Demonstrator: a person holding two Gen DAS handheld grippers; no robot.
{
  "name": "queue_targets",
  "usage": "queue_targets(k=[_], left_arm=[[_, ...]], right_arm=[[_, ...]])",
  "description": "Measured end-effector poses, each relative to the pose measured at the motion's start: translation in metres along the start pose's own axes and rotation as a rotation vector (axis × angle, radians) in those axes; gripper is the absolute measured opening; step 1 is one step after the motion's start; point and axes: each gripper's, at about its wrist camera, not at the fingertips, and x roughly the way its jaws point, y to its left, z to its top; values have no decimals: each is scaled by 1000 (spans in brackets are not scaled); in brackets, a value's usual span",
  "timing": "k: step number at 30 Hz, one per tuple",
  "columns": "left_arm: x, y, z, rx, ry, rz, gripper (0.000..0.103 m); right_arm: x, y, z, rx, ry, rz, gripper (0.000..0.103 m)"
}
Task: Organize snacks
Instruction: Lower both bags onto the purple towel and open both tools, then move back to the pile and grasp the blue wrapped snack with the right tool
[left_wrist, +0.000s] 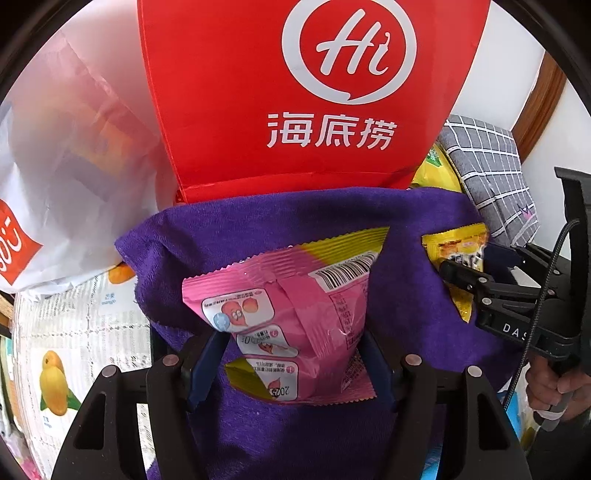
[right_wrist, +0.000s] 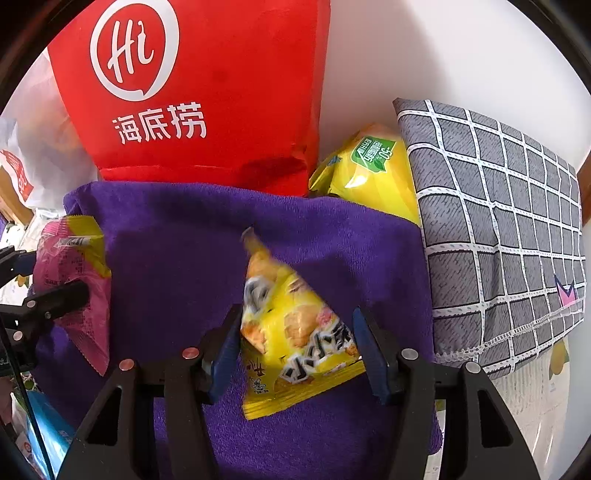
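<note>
Step in hand, as I judge it: laying snack packets side by side on the purple towel (left_wrist: 280, 229).

Left gripper (left_wrist: 295, 363): blue pads flank the pink snack packet (left_wrist: 291, 314). The right pad touches the film; the left pad shows a sliver of towel beside it, so I cannot tell whether it clamps.

Right gripper (right_wrist: 295, 350): the yellow snack packet (right_wrist: 291, 332) lies between the pads. A gap shows on the right side, so the packet looks released, resting on the towel.

Next move, by my reading: back both grippers off without dragging the packets, then fetch another, perhaps the larger yellow bag (right_wrist: 373, 170) behind the towel.

Materials:
- Packets: glossy crinkled film, crimped serrated edges, puffy and light, likely slippery.
- Towel: soft looped pile.
- Red Haidilao bag (left_wrist: 306, 92): upright, matte, creased.
- Grey checked cushion (right_wrist: 498, 229): woven, stitched hem.
</note>
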Motion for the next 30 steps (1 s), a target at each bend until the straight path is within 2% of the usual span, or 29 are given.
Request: queue_targets(k=[3, 6, 13, 18, 23, 30], left_arm=[[-5, -3, -1, 1, -10, 5, 75], [-16, -8, -4, 15, -35, 32, 82], [-48, -6, -16, -8, -60, 33, 83], [-75, -5, -28, -26, -80, 22, 85], [-106, -1, -50, -37, -102, 9, 86], [-146, 4, -85, -63, -132, 21, 86]], right_arm=[[-8, -3, 3, -4, -12, -2, 74], [-17, -3, 5, -13, -40, -6, 76], [-41, -2, 10, -8, -91, -23, 77], [-76, 9, 6, -8, -137, -22, 77], [-107, 19, -3, 4, -137, -21, 77], [-155, 27, -44, 34, -157, -26, 77]])
